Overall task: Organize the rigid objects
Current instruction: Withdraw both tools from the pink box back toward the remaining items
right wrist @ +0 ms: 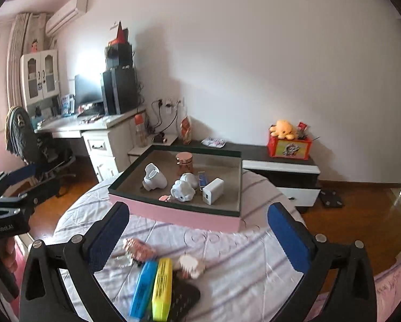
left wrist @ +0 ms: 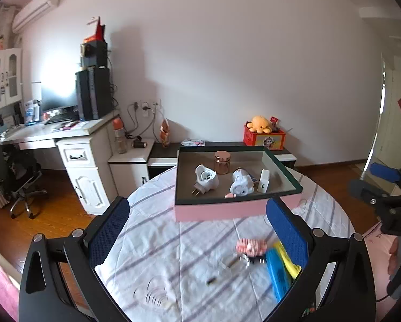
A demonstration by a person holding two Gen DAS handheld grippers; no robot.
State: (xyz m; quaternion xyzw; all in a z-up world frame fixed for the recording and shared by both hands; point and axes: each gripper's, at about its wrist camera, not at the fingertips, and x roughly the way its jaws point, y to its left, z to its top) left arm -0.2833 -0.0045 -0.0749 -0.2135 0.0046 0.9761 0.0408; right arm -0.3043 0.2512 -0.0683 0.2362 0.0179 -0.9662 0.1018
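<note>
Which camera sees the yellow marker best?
The right wrist view: the whole yellow marker lies unblocked beside the blue marker. In the left wrist view, the left tool's finger hides part of the yellow marker.

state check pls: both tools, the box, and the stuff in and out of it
left tool: open, empty
right tool: open, empty
pink box: lidless, on the table
copper jar: upright, lid on, in box
white charger: in box
blue highlighter: lying on the table, outside box
yellow highlighter: lying beside the blue one
</note>
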